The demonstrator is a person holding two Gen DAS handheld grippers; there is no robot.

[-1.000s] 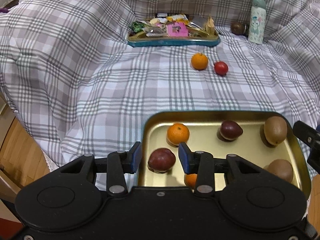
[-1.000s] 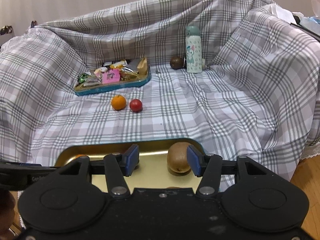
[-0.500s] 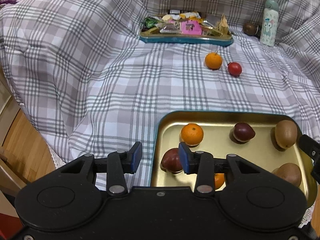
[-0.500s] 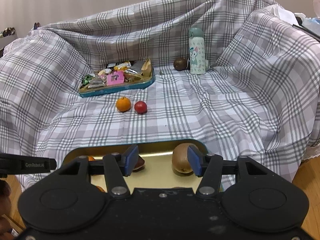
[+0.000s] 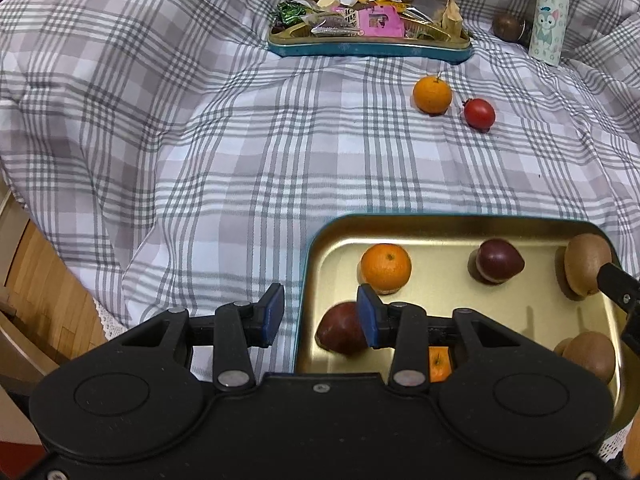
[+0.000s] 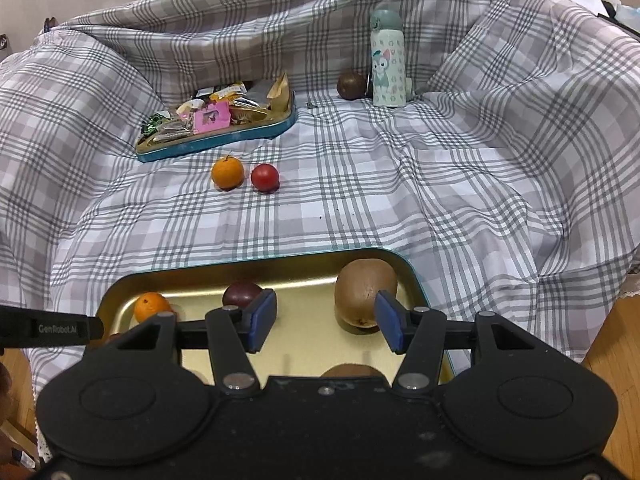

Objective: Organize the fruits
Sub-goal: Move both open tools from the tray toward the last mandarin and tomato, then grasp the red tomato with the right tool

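The left gripper (image 5: 320, 316) hangs with its jaws spread wide and nothing between them; its blue pads (image 5: 274, 312) straddle the left rim of the gold tray (image 5: 440, 226), one outside over the plaid sheet (image 5: 200, 140), the other over the tray floor. Just behind its right pad lies a dark red fruit (image 5: 340, 330), partly hidden. Ahead of that pad sits a mandarin (image 5: 386, 267); further right are a plum-coloured fruit (image 5: 498, 261) and a kiwi (image 5: 586, 264) at the tray's far right corner. A second kiwi (image 5: 590, 354) rests near the right edge, and a slice of another orange fruit (image 5: 439, 363) shows behind the finger linkage.

The right gripper (image 6: 326, 320) is likewise wide open and empty, poised over the same tray, with the far-corner kiwi just ahead of its right pad.

Well beyond both tools, on the sheet, a loose mandarin (image 5: 432, 94) and a small red fruit (image 5: 479, 114) lie side by side, close but apart. Farther still is a teal tray of snacks (image 5: 368, 46), and to its right a brown round fruit (image 6: 351, 85) beside an upright cartoon-print bottle (image 6: 387, 64).
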